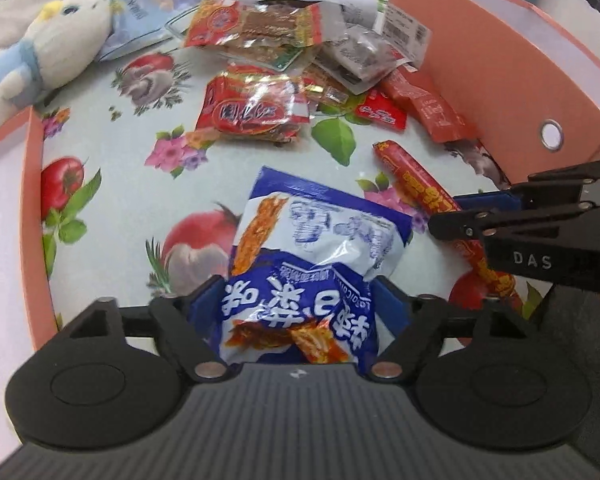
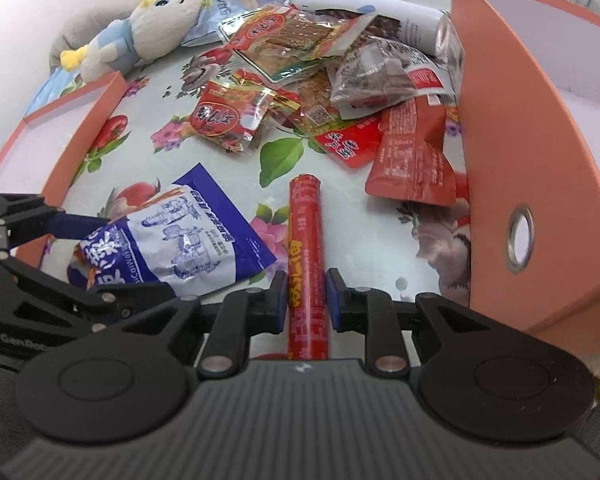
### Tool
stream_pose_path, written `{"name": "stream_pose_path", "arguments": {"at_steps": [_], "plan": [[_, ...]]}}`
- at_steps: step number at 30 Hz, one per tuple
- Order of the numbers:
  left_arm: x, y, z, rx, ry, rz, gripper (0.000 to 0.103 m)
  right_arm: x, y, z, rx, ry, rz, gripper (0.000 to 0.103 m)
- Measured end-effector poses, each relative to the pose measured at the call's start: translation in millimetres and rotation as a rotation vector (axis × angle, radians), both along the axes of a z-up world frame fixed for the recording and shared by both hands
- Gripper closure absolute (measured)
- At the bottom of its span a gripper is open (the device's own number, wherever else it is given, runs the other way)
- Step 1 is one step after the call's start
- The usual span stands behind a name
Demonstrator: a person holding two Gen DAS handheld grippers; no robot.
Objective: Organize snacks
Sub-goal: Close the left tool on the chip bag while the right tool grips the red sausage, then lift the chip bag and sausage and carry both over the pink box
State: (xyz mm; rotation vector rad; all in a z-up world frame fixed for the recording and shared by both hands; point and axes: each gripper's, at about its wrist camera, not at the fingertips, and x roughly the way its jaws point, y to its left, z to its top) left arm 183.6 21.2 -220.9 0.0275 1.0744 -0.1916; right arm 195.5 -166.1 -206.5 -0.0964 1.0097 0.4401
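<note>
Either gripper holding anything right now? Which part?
Right gripper clamps the red sausage stick near its closer end. Left gripper straddles the blue-white snack bag's crumpled end; grip uncertain.

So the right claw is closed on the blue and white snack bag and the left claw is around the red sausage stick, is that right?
No, they are swapped. The right wrist view shows the right claw closed on the red sausage stick. The left wrist view shows the left claw around the blue and white snack bag.

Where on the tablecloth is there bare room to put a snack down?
Free: the cloth between the left box, the blue bag and the red pack; also a patch between the sausage and the right box. Crowded: the snack pile at the back, beside the plush toy.
</note>
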Motion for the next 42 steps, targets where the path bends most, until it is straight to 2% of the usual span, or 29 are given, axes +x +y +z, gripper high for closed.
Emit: {"name": "stream_pose_path", "arguments": {"at_steps": [2, 8, 13, 19, 23, 32, 42], "plan": [[-2.8, -0.8, -0.8, -0.017, -0.003, 0.03, 0.031, 0.6, 2.5, -0.4, -0.007, -0.008, 0.015, 0.079], [-8.1, -2.8, 5.3, -0.051, -0.017, 0.109, 0.04, 1.4, 2.5, 3.5, -0.004, -0.008, 0.023, 0.08], [-12.9, 1.9, 17.3, -0.089, -0.035, 0.197, 0.044, 0.7, -5.4, 13.8, 0.007, 0.013, 0.014, 0.08], [-22.6, 5.6, 44.7, -0.152, -0.071, 0.311, 0.045, 1.5, -14.5, 38.7, 0.022, -0.009, 0.013, 0.08], [-25.7, 9.6, 68.9, -0.194, -0.098, 0.384, 0.045, 0.2, -18.6, 62.6, 0.055, -0.025, 0.015, 0.08], [-20.9, -0.8, 126.2, -0.196, -0.16, 0.425, 0.045, 0.5, -31.3, 134.2, 0.139, -0.117, -0.009, 0.08], [-0.3, -12.7, 207.2, -0.22, -0.305, 0.394, 0.044, 7.2, -49.4, 203.0, 0.206, -0.259, -0.039, 0.08]]}}
